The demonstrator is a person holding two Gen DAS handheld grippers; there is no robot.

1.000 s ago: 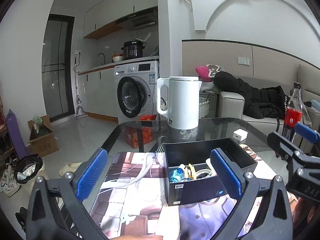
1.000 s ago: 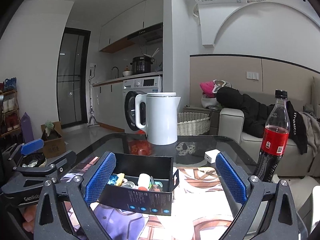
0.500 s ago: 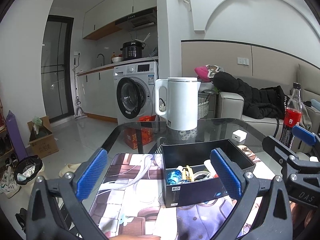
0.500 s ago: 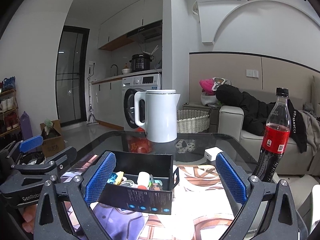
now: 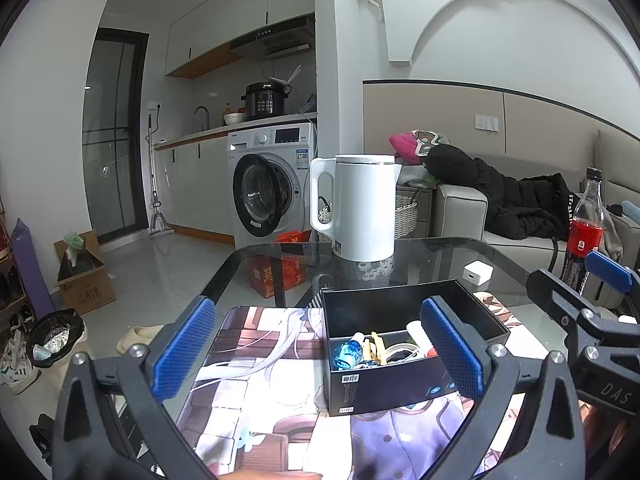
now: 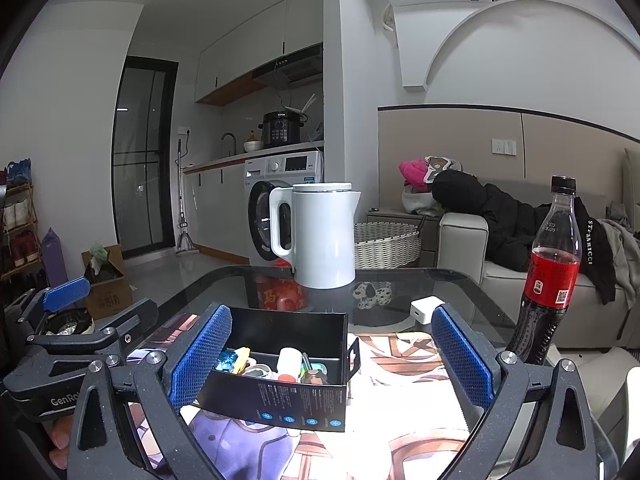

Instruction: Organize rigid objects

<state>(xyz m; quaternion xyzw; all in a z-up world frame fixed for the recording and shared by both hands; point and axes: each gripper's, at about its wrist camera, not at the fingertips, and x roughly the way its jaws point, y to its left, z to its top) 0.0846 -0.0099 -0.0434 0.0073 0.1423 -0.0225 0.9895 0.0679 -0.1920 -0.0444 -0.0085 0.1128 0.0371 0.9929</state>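
A black open box (image 5: 404, 384) (image 6: 296, 400) stands on a printed mat on the glass table. It holds several small items, among them a blue wrapped piece (image 5: 347, 354) and a white tube (image 6: 289, 362). My left gripper (image 5: 320, 352) is open and empty, held above the mat in front of the box. My right gripper (image 6: 332, 358) is open and empty, also in front of the box. Each gripper shows at the edge of the other's view.
A white kettle (image 5: 358, 208) (image 6: 320, 236) stands at the table's far side. A cola bottle (image 6: 548, 276) stands at the right edge. A small white charger (image 6: 426, 310) lies behind the box. Sofa, washing machine and wicker basket lie beyond.
Both grippers have drawn slightly back and up from the box; they stay open and empty. The box and its contents have not moved.
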